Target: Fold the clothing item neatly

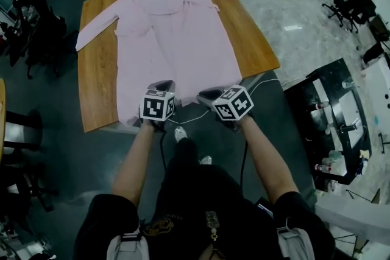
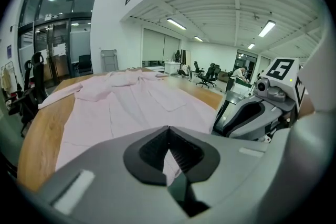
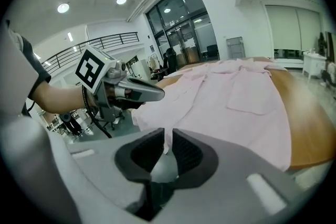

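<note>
A pale pink long-sleeved shirt (image 1: 177, 39) lies spread flat on a wooden table (image 1: 97, 76), collar at the far end and sleeves out to the sides. Both grippers are at its near hem, side by side at the table's front edge. My left gripper (image 1: 162, 87) is shut with a fold of the hem pinched between its pads (image 2: 168, 131). My right gripper (image 1: 207, 94) is shut on the hem too, and a thin strip of pink cloth shows in its narrow slot (image 3: 167, 138). The shirt (image 2: 131, 102) (image 3: 236, 107) stretches away from both. Each gripper view shows the other gripper beside it.
Bare table wood lies on either side of the shirt. Dark office chairs (image 1: 36, 27) stand at the left and more (image 1: 350, 3) at the far right. A black desk (image 1: 341, 125) with small items is at the right. A white cable (image 1: 268, 82) trails on the floor.
</note>
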The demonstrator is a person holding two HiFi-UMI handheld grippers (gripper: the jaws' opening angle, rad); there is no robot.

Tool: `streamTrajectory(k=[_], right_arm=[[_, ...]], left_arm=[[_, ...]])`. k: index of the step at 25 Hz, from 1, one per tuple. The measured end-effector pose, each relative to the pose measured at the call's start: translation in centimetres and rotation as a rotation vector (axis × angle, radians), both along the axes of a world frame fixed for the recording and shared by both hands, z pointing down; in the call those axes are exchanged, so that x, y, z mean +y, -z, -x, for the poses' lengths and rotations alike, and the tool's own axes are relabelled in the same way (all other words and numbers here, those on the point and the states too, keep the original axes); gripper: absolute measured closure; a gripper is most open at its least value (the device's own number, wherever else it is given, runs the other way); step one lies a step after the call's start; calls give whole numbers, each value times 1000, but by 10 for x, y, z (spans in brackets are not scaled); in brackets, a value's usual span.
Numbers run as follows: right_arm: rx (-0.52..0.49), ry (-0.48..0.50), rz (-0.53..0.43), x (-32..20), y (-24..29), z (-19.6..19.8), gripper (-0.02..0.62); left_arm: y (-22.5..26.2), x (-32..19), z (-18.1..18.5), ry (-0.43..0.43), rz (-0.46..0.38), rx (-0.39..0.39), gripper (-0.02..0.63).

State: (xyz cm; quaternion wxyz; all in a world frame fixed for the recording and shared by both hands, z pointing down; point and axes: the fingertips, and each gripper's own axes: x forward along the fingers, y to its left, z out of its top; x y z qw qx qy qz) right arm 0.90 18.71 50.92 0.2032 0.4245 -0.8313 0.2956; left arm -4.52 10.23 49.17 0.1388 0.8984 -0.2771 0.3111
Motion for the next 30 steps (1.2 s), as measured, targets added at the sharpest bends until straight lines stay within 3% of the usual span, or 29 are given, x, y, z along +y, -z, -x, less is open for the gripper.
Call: streamTrajectory(k=[18,30], right_arm=[[75,-35,-122,-256,52,-30,548],[84,104,-198,-448,73,-40,548]], left_arm=[[28,-202,-13,42,-58,58,598],[23,-314,-16,205,-84,-13,598]])
